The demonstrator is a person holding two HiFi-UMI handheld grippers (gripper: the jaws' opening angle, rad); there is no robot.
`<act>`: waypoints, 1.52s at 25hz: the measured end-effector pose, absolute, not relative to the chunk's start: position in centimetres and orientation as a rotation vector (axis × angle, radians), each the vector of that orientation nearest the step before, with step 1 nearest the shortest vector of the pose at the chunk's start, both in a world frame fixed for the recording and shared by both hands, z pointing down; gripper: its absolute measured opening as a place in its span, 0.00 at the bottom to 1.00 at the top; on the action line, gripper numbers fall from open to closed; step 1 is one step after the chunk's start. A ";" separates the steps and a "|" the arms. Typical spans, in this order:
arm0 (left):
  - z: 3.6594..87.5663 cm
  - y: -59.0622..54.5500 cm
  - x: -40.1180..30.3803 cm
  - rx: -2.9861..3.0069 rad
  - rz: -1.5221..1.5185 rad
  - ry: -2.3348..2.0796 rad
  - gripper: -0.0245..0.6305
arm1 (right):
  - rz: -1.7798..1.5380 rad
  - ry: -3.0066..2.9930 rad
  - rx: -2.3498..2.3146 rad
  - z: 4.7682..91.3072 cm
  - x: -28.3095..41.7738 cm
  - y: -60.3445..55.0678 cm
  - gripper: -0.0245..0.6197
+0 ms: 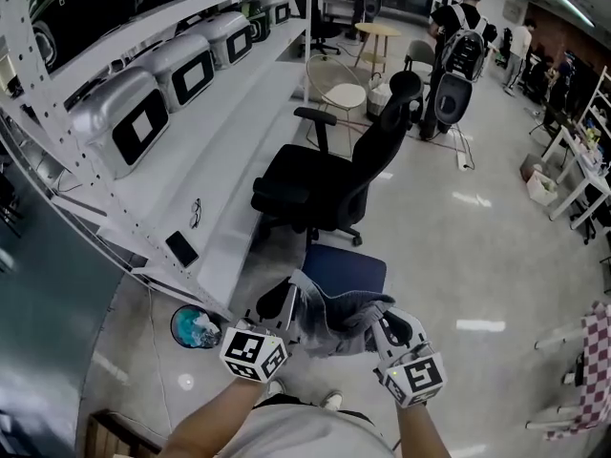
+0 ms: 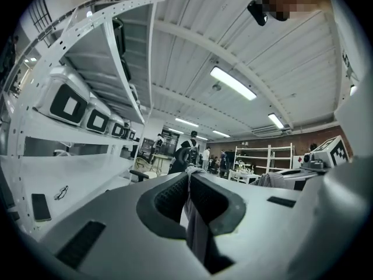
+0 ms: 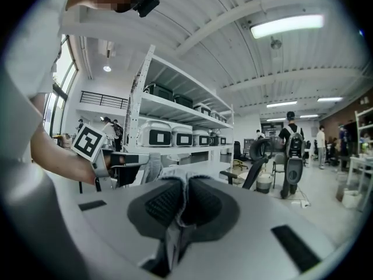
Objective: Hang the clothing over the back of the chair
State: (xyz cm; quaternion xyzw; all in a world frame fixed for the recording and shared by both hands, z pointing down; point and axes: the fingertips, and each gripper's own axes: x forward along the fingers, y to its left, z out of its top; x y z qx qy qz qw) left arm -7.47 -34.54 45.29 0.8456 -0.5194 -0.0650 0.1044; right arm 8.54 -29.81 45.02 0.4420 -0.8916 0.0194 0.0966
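A grey garment [image 1: 334, 318] is stretched between my two grippers low in the head view, with a dark blue part of it showing on the far side. My left gripper [image 1: 289, 301] is shut on its left edge, and a fold of cloth [image 2: 195, 226] runs down between the pads. My right gripper [image 1: 380, 319] is shut on the right edge, with fabric [image 3: 175, 238] pinched in its jaws. The black office chair [image 1: 325, 175] stands just beyond the garment, its high back [image 3: 256, 165] to the right and its seat facing the white bench.
White shelving with several silver cases [image 1: 143, 113] runs along the left above a white bench [image 1: 229, 198]. A teal bin [image 1: 196, 327] sits on the floor near my left gripper. A white wire chair [image 1: 339, 89], a round table and people [image 1: 463, 36] are beyond.
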 end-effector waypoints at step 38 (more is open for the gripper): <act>59.7 -41.5 -3.4 2.386 0.289 -1.304 0.22 | 0.461 -2.313 1.240 61.2 12.2 -36.1 0.25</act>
